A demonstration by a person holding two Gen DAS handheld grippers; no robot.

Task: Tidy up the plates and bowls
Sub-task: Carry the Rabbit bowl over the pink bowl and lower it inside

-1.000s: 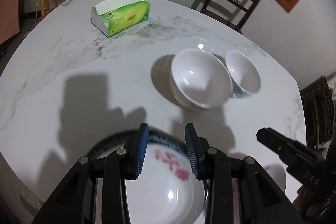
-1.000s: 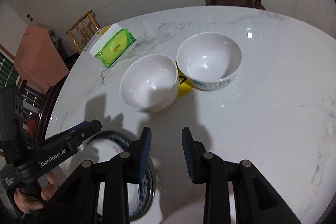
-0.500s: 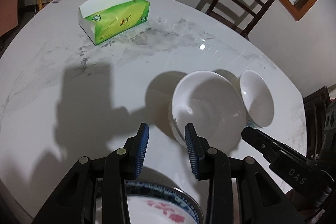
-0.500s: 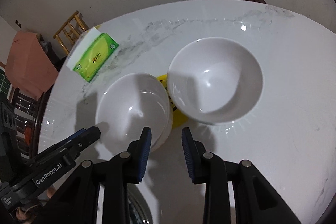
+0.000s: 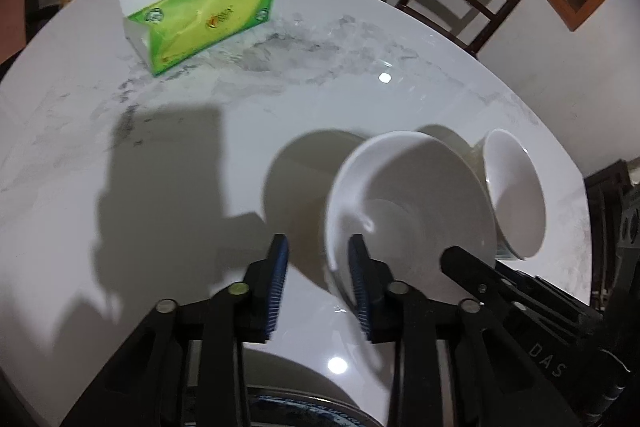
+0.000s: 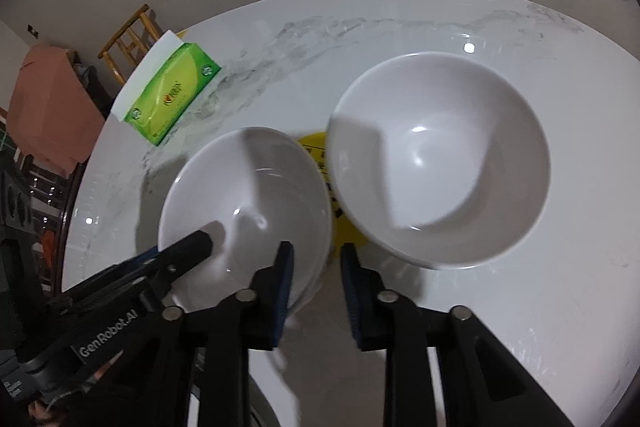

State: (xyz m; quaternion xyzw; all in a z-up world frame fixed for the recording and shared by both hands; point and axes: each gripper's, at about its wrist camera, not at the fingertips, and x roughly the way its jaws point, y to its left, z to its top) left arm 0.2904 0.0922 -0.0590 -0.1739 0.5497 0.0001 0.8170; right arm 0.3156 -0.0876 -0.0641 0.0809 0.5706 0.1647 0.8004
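With both bowls side by side on the bench (image 5: 180,187), my left gripper (image 5: 318,283) is closing around the near rim of the left bowl (image 5: 408,207) while my right gripper (image 6: 316,291), closing on nothing, must next straddle the right bowl (image 6: 440,159).

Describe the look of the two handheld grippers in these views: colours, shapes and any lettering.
Both are matte black plastic linkage tools with silver round pivot pins. The left gripper and the right gripper each end in two narrow fingers faced with ribbed blue pads. Seen from the right wrist, the left gripper's body bears white "GenRobot.AI" lettering; seen from the left wrist, the right one's shows "DAS". No cables or sleeves are visible.
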